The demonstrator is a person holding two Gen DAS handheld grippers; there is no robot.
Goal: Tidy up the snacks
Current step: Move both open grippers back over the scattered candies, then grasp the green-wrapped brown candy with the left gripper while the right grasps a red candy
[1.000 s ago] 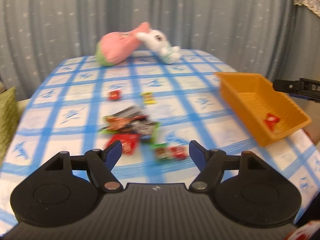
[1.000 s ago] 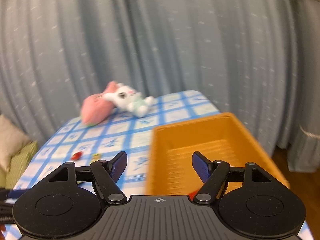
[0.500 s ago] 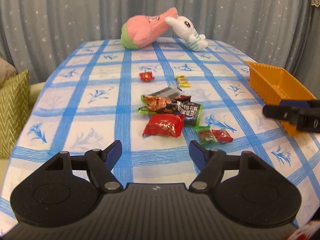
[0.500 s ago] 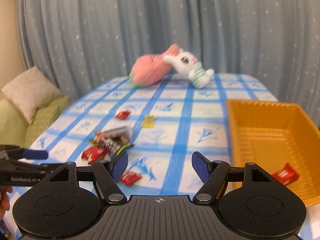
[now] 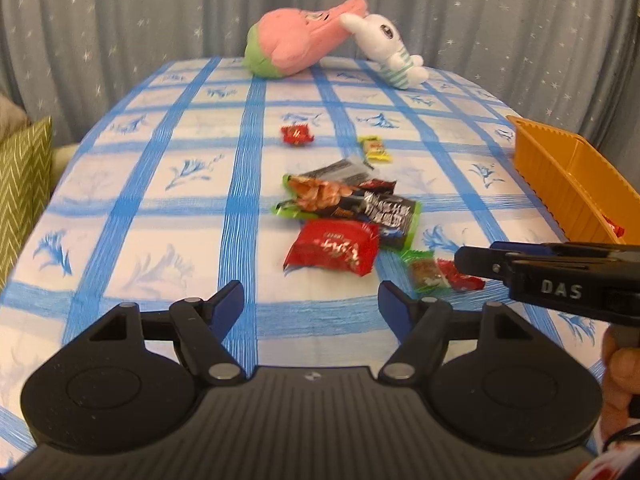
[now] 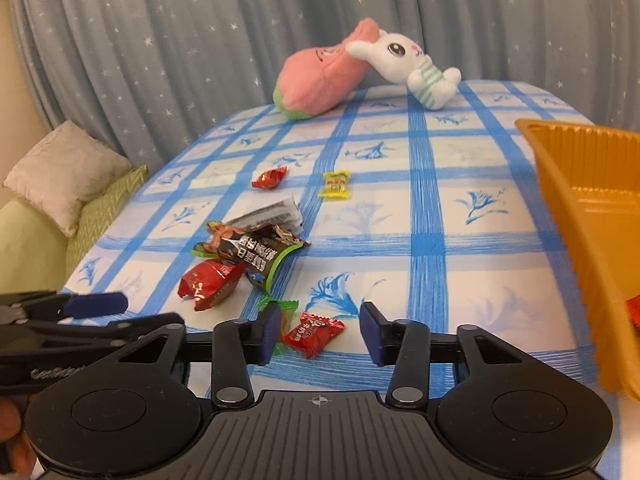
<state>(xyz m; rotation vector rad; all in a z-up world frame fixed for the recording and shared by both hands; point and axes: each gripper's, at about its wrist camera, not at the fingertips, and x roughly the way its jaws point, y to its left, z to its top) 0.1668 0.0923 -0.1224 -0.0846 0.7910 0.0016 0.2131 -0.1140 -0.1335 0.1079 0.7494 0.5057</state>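
Note:
Loose snacks lie on the blue-checked tablecloth: a red packet [image 5: 334,246] [image 6: 210,284], dark packets [image 5: 352,200] [image 6: 248,248] behind it, a yellow candy [image 5: 376,150] and a far red candy [image 5: 296,135]. My right gripper [image 6: 320,330] is low over the cloth, its jaws closing around a small red candy [image 6: 312,334] with a gap on both sides; a green-wrapped candy [image 6: 280,308] lies by its left finger. My left gripper [image 5: 311,302] stands open and holds nothing, just short of the red packet. The orange tray [image 6: 580,208] [image 5: 568,184] at the right holds a red snack [image 6: 634,308].
A pink plush [image 5: 300,42] and a white rabbit plush [image 5: 386,50] lie at the table's far edge before a grey curtain. Green and beige cushions [image 6: 80,200] sit off the left side. The right gripper's fingers [image 5: 472,258] reach in from the right in the left wrist view.
My right gripper swung left from over the tray, sank to the small red candy, and its jaws narrowed. My left gripper moved lower toward the pile, still open.

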